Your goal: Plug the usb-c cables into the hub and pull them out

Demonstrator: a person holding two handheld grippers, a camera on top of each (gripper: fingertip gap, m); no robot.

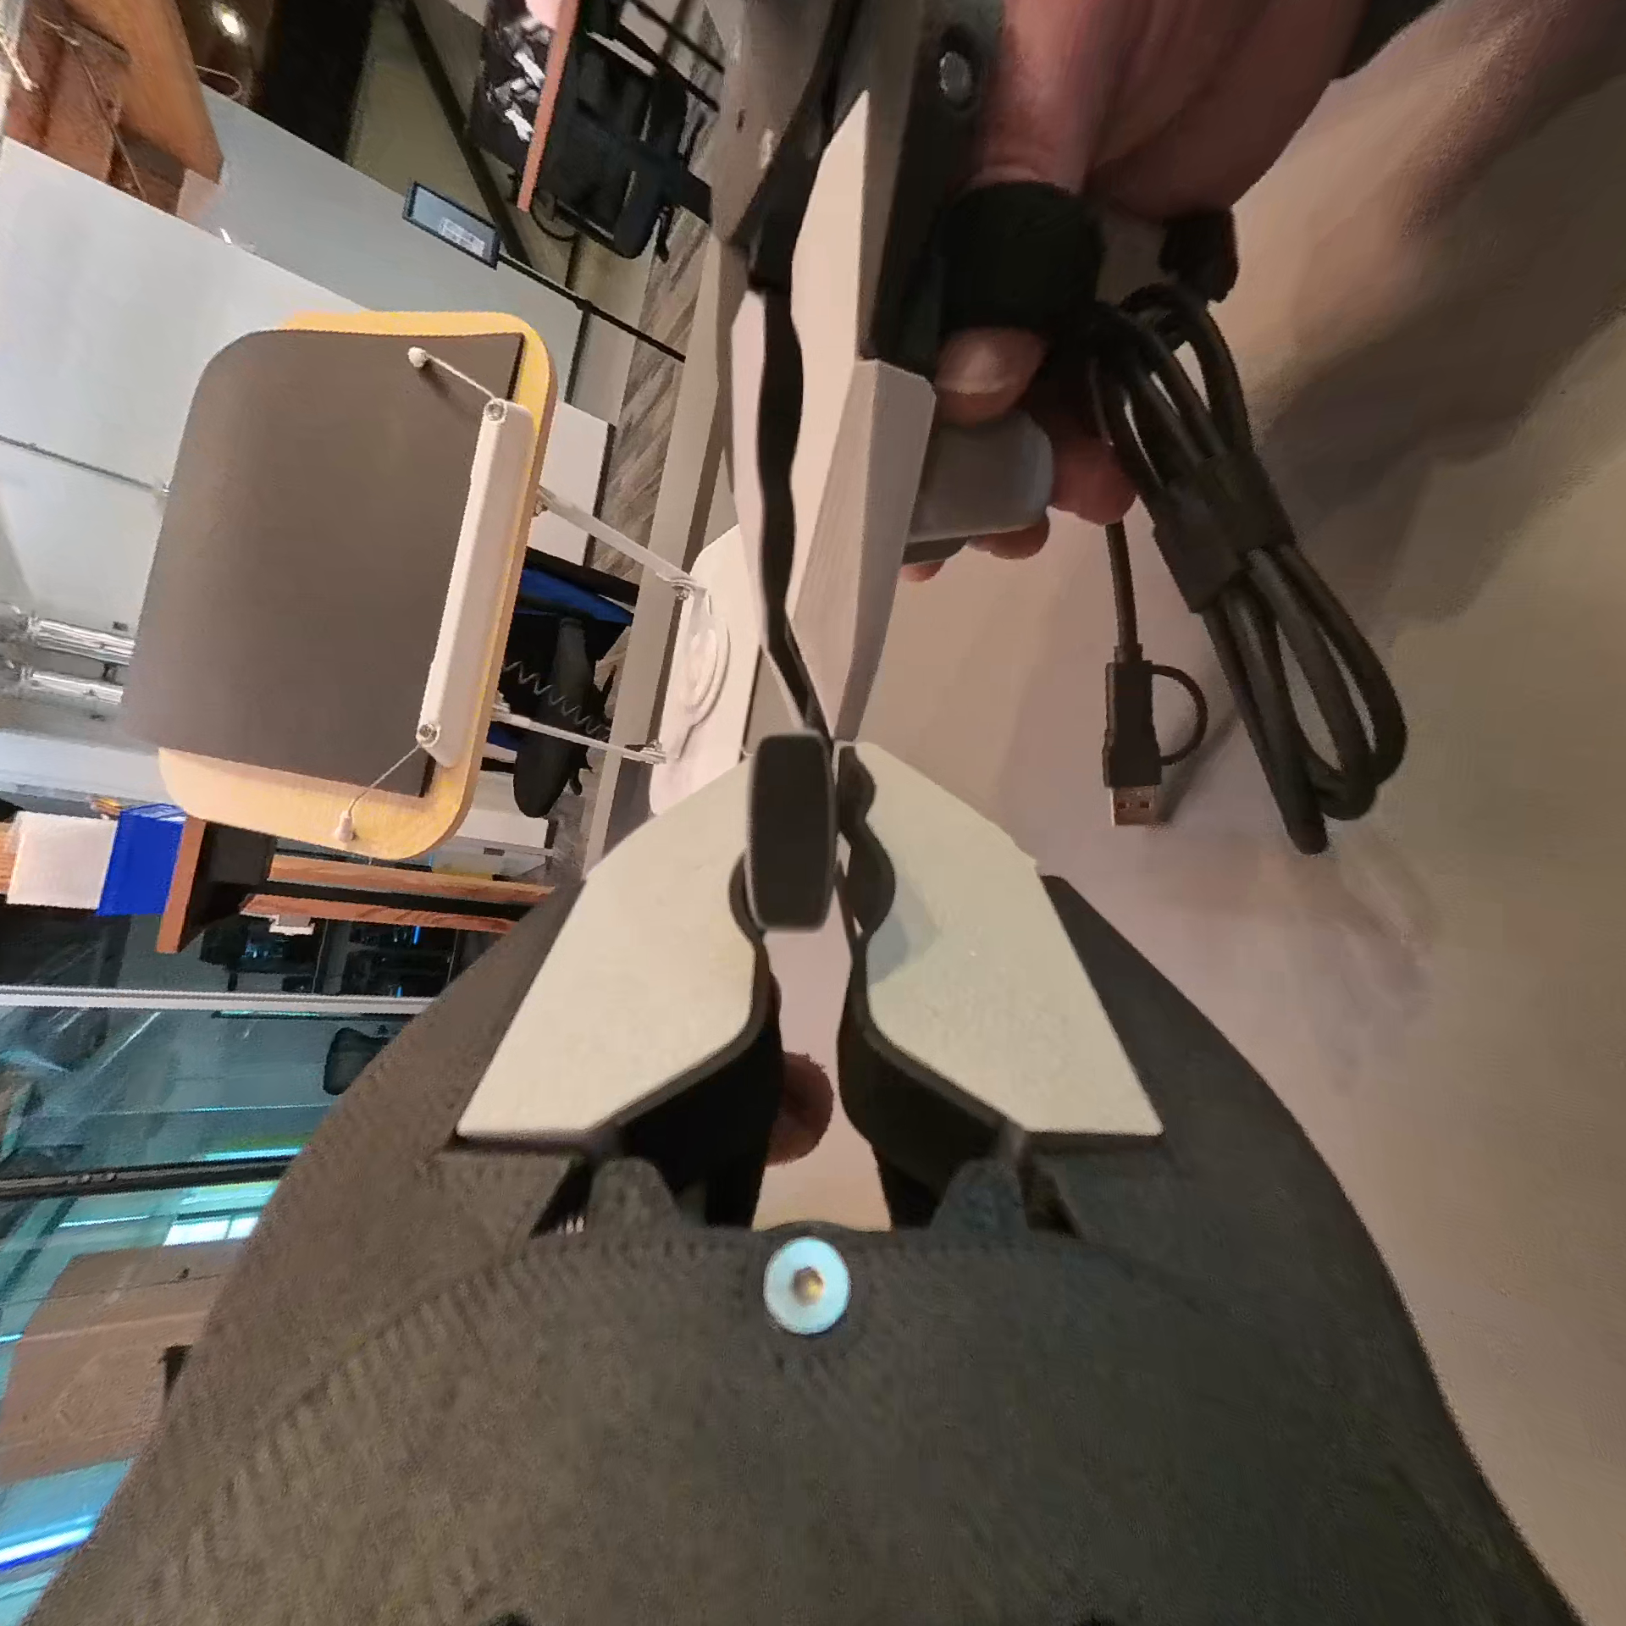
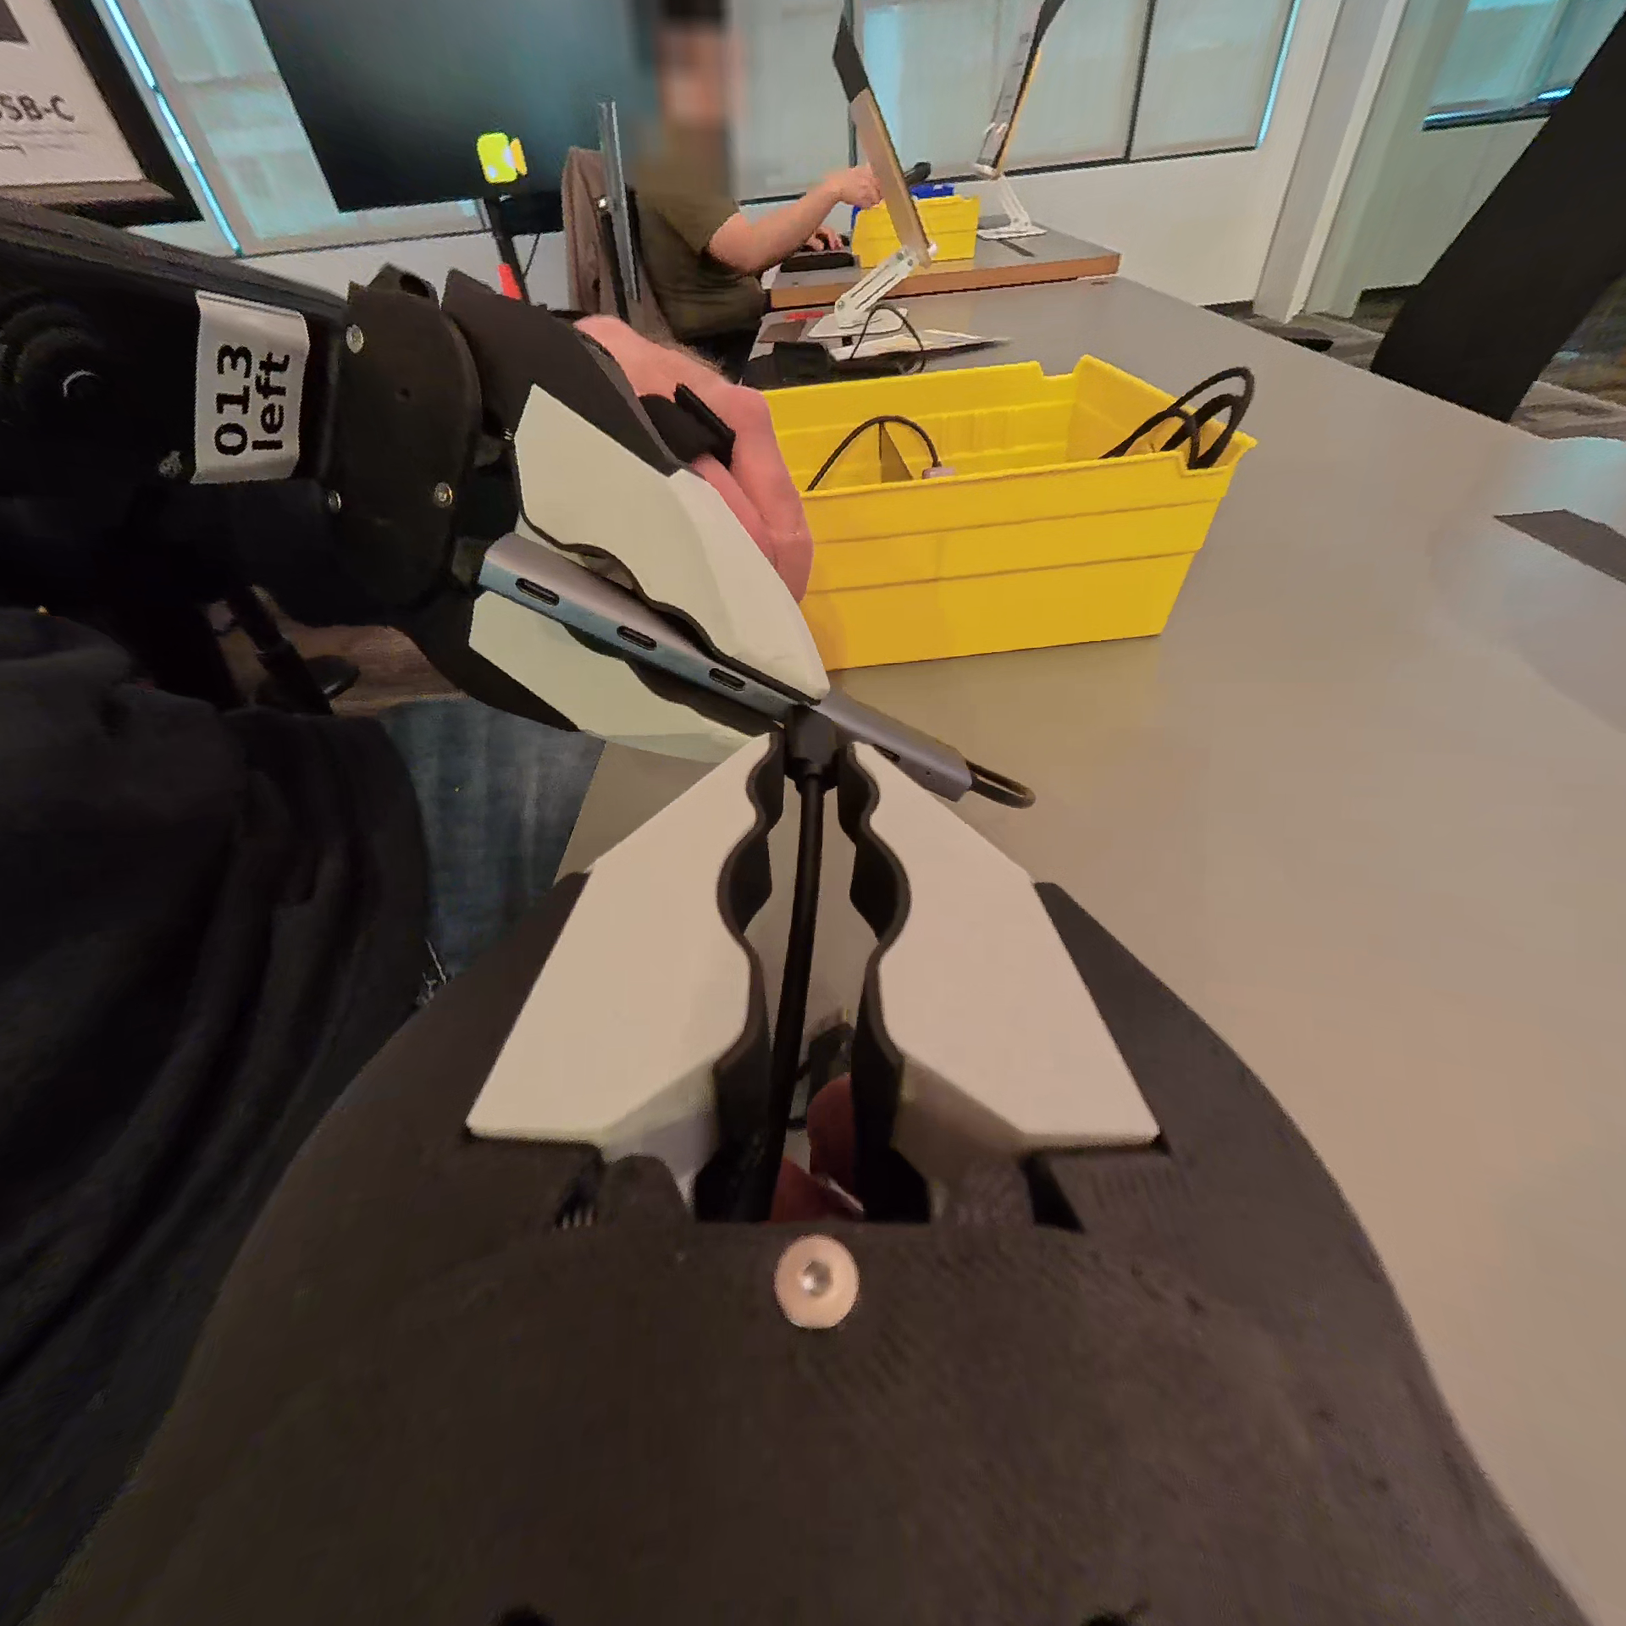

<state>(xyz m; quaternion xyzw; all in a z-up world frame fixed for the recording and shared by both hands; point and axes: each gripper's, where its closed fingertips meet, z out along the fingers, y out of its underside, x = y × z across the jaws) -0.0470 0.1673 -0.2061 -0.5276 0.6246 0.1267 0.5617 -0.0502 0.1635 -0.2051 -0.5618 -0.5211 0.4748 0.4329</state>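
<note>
Left gripper (image 1: 802, 761): closed on hub (image 2: 572, 607), clamped flat between pale fingers. Seen end-on in left wrist view as a dark rounded slab between the pads. In right wrist view, hub slants down to the right, held above the table edge, with a row of ports along its near edge and a short black lead at its far end.

Right gripper (image 2: 808, 757): closed on black plug (image 2: 808, 735), gripped at the fingertips. Plug tip touches hub's near edge, just past the left gripper's fingertips; depth of seating cannot be told. Cable (image 2: 801, 924) runs back between the wavy pads into the gripper body.

Right hand (image 1: 1144, 106): around the right gripper's handle, also carrying a strapped bundle (image 1: 1232, 545) of black cable, with a flat metal connector (image 1: 1135, 792) hanging beside it.

Left hand (image 2: 757, 493): behind the left gripper, black strap across a finger.

Table (image 2: 1320, 792): grey.

Bin (image 2: 1012, 563): yellow, on table beyond the grippers, holding loose black cables.

Person (image 2: 695, 246): seated at a far desk.
</note>
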